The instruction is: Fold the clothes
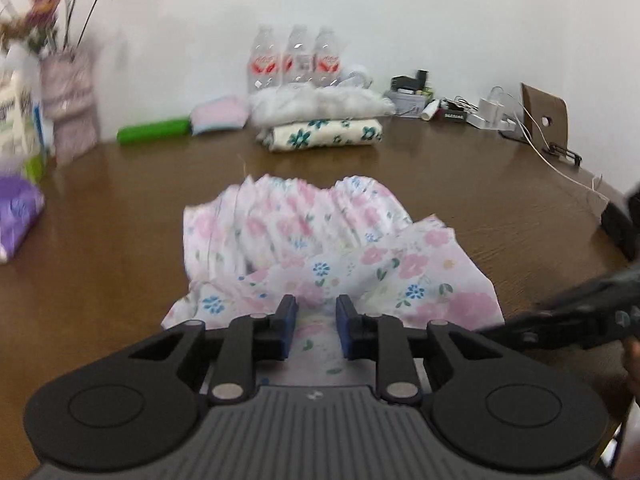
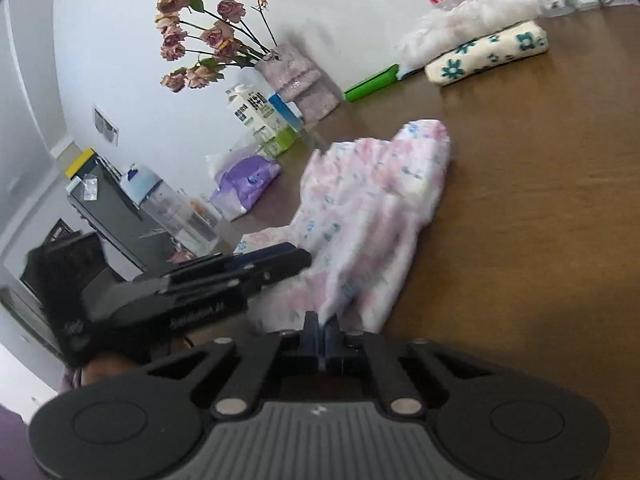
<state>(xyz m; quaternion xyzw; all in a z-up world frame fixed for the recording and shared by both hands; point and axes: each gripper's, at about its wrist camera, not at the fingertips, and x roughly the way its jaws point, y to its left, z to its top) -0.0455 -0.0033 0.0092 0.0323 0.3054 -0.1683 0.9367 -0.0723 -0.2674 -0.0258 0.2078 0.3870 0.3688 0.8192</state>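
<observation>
A floral garment (image 1: 320,256) lies bunched on the table (image 1: 500,200), directly ahead of the left gripper (image 1: 316,320), whose parted fingers sit over its near edge. The right gripper (image 2: 321,334) pinches a corner of the same garment from the right side. Behind the garment, near the wall, a folded cloth (image 1: 324,134) lies under a fluffy bundle (image 1: 320,104), with three bottles (image 1: 298,58) behind them. Left of that stack lie a small pad (image 1: 220,114) and a tube (image 1: 154,131). A vase of flowers (image 1: 70,100) stands at the far left, a carton (image 2: 256,118) beside it and a packet (image 1: 18,216) in front. Chargers and cables (image 1: 492,114) lie at the far right.
</observation>
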